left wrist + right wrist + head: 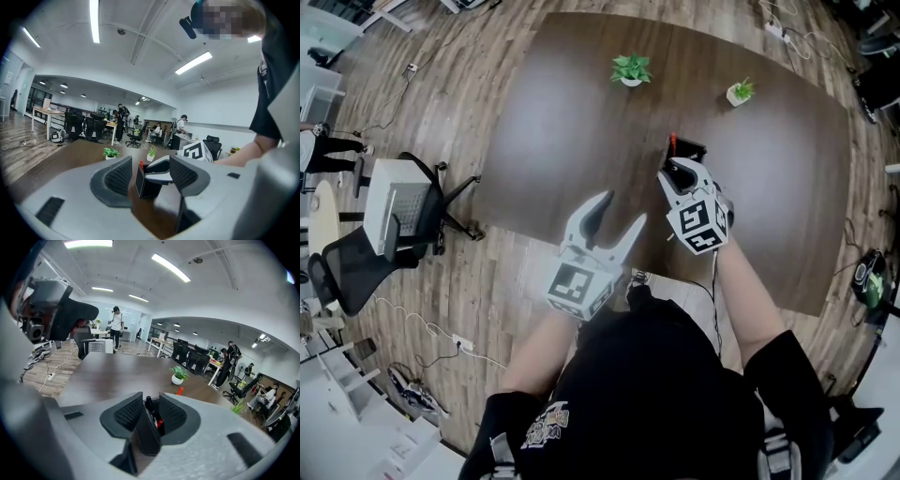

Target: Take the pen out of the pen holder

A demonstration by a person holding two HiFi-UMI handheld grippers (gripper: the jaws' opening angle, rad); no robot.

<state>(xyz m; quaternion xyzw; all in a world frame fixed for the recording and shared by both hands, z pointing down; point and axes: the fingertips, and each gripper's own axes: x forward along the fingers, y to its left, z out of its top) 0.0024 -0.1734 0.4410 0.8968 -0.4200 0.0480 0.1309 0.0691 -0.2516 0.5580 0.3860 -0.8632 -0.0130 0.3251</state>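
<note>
Right claw (677, 171) angles down into the pen holder (692, 150), narrowly parted around a black pen (148, 404) to pinch it; left claw (623, 208) hangs wide, empty.

dark brown desk (553, 122); black pen holder (689, 149); red-tipped pen (672, 142); green plants (631, 66) in white pots (631, 82); grey-brown plank-patterned floor (492, 281).

Open-plan office: desks (47, 112), swivel chairs (353, 267)

Pen holder (689, 148): the head view shows only its far rim; the right gripper (678, 169) covers the rest.
Pens (149, 404): shafts hidden inside the pen holder.
Fingers (127, 413): contact with the pens cannot be told.
People (123, 122): far behind the pen holder, too small for detail.
</note>
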